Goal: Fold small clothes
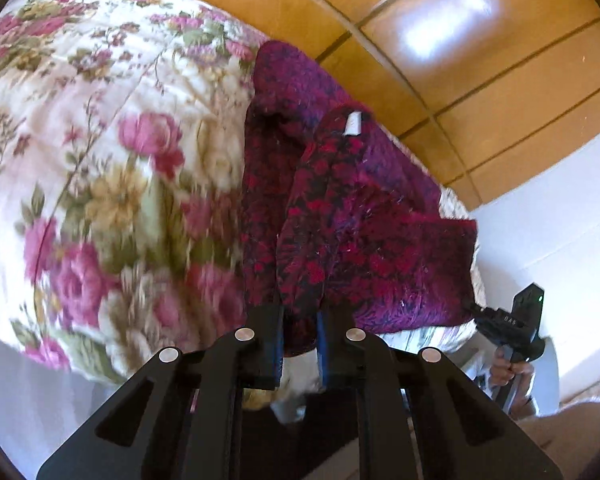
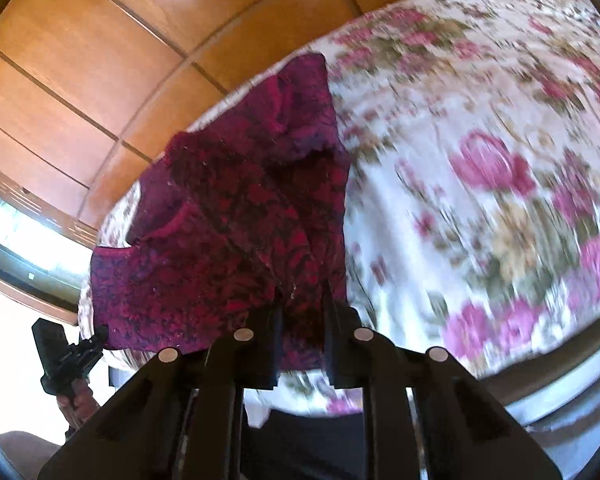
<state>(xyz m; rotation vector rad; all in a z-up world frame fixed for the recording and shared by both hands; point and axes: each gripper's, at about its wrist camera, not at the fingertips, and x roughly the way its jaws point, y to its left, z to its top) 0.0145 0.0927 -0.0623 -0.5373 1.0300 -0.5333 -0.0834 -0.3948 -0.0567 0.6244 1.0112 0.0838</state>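
Both pairs of jaws are seen clamped on the same garment, a dark red and purple patterned knit. Between the fingers of the left gripper a gathered fold of its near edge is pinched, and the cloth is drawn up and away from the jaws in a ridge. A small white label is shown on the fabric, well beyond the jaws. To the left of those jaws the floral bedspread is spread, blurred. Off to their right, the right gripper is held by a hand at the garment's other near corner.

From the right wrist, the right gripper is closed on a bunched edge of the knit, which lies ahead and to the left of the jaws on the bedspread. Wooden panelling is seen beyond the bed.
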